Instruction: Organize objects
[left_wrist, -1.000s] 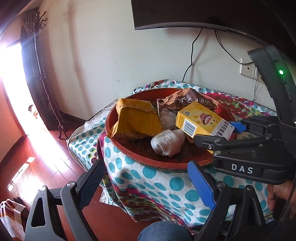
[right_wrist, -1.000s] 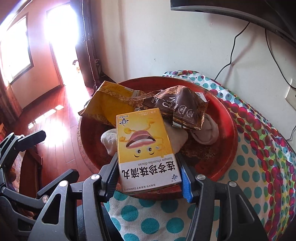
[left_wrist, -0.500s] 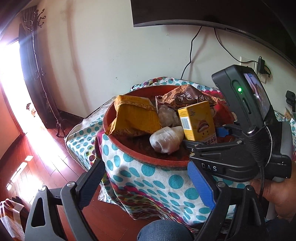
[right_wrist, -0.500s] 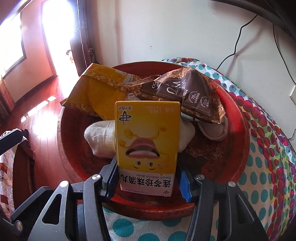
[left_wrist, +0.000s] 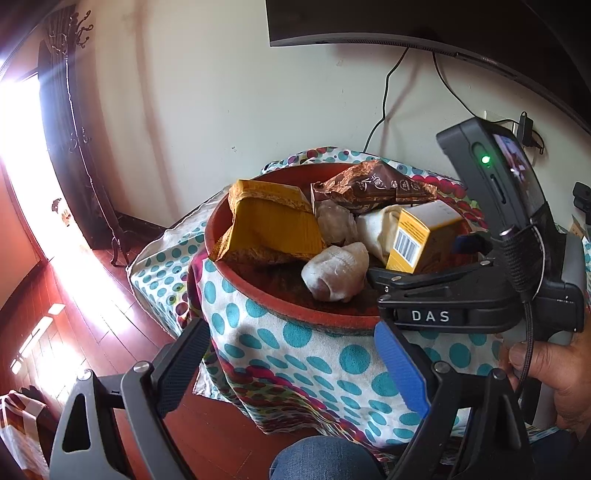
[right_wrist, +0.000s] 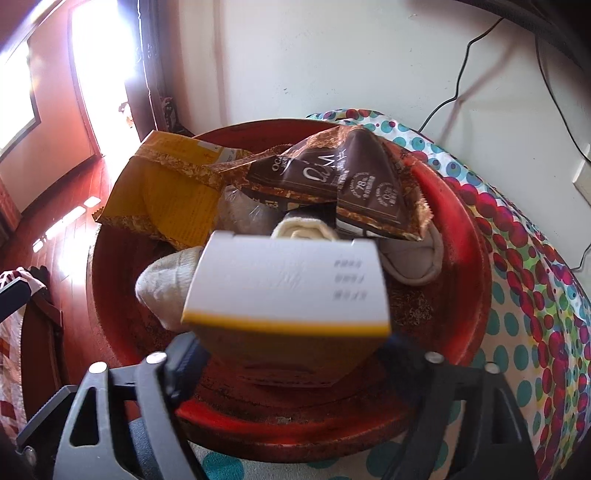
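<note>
A yellow medicine box (right_wrist: 284, 288) leans tipped and blurred over the red round tray (right_wrist: 461, 236), its white end face toward the camera. My right gripper (right_wrist: 290, 350) is opening: its jaws stand wide on either side of the box, with the pads off its sides. From the left wrist view the box (left_wrist: 417, 236) stands inside the tray (left_wrist: 258, 291) beside the right gripper (left_wrist: 417, 258). My left gripper (left_wrist: 288, 339) hangs open and empty in front of the table, below the tray's rim.
The tray also holds a yellow snack bag (right_wrist: 166, 192), a brown chocolate bag (right_wrist: 351, 181) and rolled pale cloth bundles (left_wrist: 336, 273). A polka-dot cloth (left_wrist: 295, 354) covers the table. A wall with cables stands behind it, a wooden floor lies to the left, and a person's knee (left_wrist: 325, 458) is below.
The right gripper's jaws have spread apart and let go of the yellow box, which has tipped forward into the tray. The left gripper has stayed still and open.
</note>
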